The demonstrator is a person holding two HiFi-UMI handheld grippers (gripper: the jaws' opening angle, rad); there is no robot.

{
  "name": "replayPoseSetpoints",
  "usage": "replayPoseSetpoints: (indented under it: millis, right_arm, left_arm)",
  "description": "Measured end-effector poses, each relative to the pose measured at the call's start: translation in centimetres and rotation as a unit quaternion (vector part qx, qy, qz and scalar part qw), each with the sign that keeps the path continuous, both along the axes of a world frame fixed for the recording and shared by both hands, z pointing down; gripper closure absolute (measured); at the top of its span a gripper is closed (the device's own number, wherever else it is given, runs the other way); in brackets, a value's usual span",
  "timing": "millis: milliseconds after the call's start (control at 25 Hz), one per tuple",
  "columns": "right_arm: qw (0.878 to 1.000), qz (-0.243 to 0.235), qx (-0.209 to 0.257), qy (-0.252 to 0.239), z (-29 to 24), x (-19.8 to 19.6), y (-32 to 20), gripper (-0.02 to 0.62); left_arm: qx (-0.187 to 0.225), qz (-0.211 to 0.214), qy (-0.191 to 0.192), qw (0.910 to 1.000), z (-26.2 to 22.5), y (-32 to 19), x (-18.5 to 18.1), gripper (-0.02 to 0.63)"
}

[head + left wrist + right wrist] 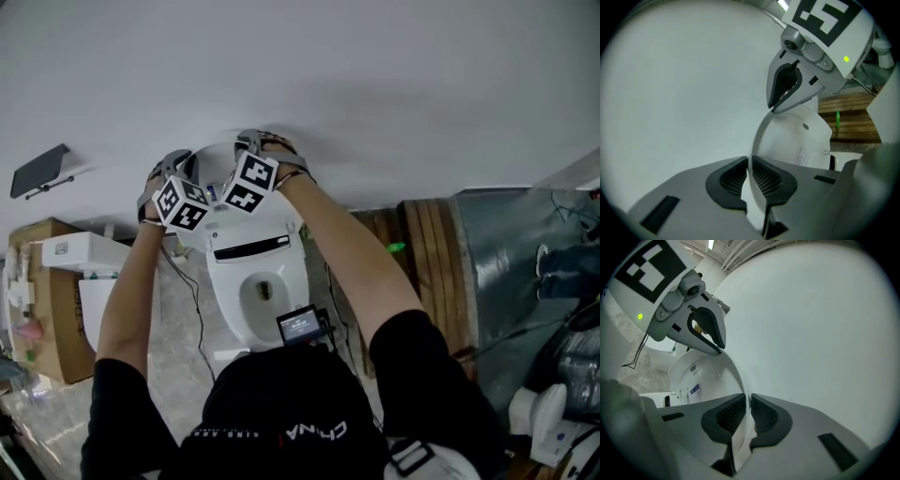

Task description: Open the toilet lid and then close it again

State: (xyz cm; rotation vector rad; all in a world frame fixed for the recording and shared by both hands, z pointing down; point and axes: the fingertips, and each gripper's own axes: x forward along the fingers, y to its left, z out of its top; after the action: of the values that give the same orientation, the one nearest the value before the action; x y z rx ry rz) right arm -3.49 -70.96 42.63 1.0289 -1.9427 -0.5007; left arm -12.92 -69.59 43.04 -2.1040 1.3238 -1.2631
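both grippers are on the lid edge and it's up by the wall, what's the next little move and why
Probably start tipping the toilet lid forward, away from the wall, toward the bowl. It already stands raised close to the wall, and the left gripper and right gripper are both shut on its rim, so closing seems next.

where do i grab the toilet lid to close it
Pinch the thin top rim of the upright toilet lid, coming from the bowl side, one pad on each face. It stands near the wall, so only that edge fits the jaws. The left hand-held gripper and right hand-held gripper grip it there.
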Motion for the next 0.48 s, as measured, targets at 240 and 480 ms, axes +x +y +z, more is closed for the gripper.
replayPoseSetpoints:
  millis: [240,480]
  right_arm:
    - [1.000,-0.017,0.005,0.011,-0.2,0.0,1.0,0.554]
    - [0.999,-0.033,-0.013,0.008,0.0,0.2,2.6,0.554]
  left_arm:
    - [-0.023,0.011,-0.007,0.9996,0.1,0.5,0.1,0.561]
    - [-0.081,0.017,-0.004,0.9965,0.0,1.3,0.2,0.561]
